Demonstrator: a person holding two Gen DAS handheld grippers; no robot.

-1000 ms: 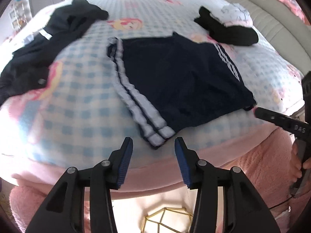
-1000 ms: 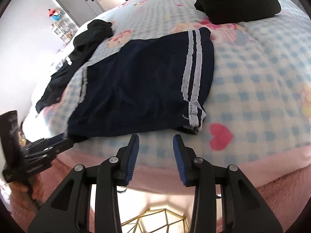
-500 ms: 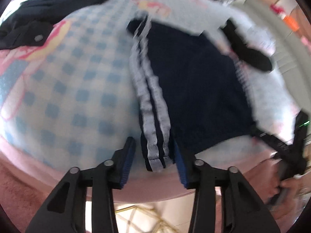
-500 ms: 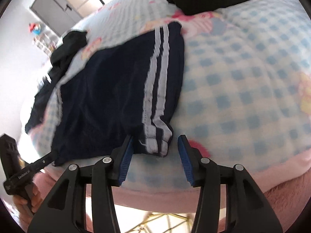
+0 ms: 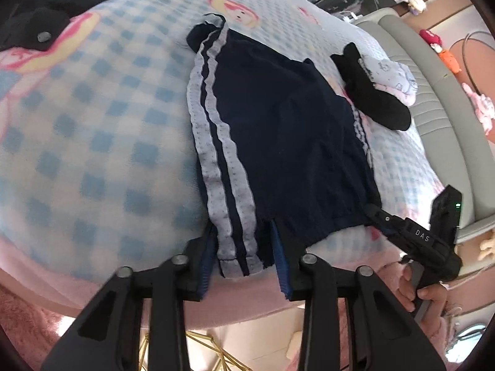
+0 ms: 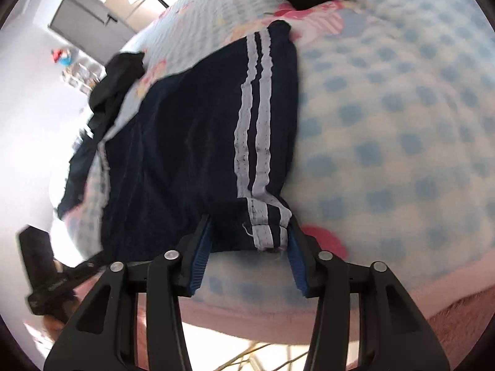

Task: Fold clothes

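Note:
Navy shorts (image 5: 287, 148) with two white side stripes lie flat on the blue-checked blanket (image 5: 92, 142); they also show in the right wrist view (image 6: 191, 154). My left gripper (image 5: 243, 256) is open, its fingers on either side of the near striped hem corner. My right gripper (image 6: 247, 252) is open, its fingers on either side of the other striped hem corner. The right gripper also shows in the left wrist view (image 5: 414, 238), and the left one in the right wrist view (image 6: 49, 281).
A dark jacket (image 5: 62, 0) lies at the far left of the bed. A black garment with a white printed one (image 5: 374, 92) lies at the far right. A grey padded headboard (image 5: 433, 92) runs along the right. A pink fleece edge (image 6: 402, 293) borders the bed front.
Both grippers have moved forward to the bed edge, from short of the shorts to straddling the two striped hem corners. The jaws stay open.

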